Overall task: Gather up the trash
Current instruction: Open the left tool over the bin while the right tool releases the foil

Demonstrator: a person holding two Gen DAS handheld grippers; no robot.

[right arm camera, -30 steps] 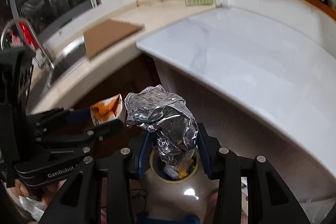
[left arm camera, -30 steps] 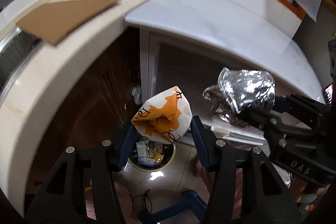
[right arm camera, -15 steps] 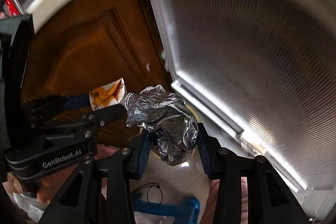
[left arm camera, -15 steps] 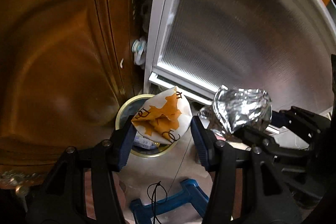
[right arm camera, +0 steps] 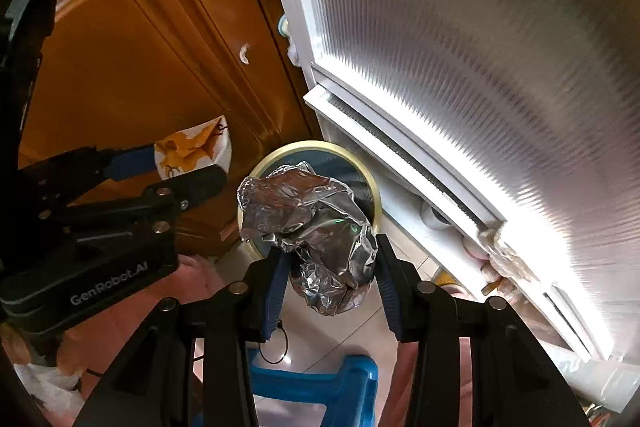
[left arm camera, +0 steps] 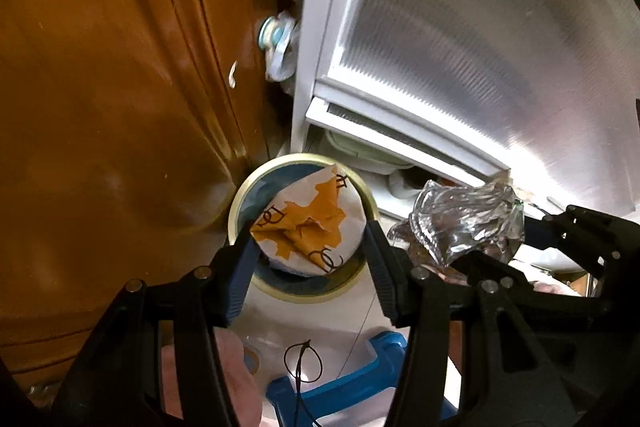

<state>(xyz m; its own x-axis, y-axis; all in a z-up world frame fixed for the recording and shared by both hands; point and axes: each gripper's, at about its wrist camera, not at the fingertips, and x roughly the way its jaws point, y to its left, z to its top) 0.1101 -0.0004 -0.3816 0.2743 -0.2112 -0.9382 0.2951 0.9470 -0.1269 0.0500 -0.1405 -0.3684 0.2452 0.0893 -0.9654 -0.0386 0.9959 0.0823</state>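
Observation:
My left gripper (left arm camera: 306,239) is shut on a crumpled white and orange paper wrapper (left arm camera: 308,223), held just above a round bin (left arm camera: 236,203) with a pale yellow rim on the floor. My right gripper (right arm camera: 328,255) is shut on a ball of crumpled foil (right arm camera: 316,223), which hangs over the same bin (right arm camera: 370,183). In the left wrist view the foil (left arm camera: 468,219) shows at the right beside the wrapper. In the right wrist view the wrapper (right arm camera: 192,151) shows at the left in the other gripper. Both grippers point steeply down.
A brown wooden cabinet door (left arm camera: 112,99) stands left of the bin. A white ribbed panel (left arm camera: 480,47) rises on the right. A blue plastic stool (left arm camera: 352,391) and a loop of black cord (left arm camera: 302,367) lie on the tiled floor below my fingers.
Both grippers have dropped from counter height down to just above the bin, still holding the wrapper and the foil. The counter top has left the view and the bin has grown larger.

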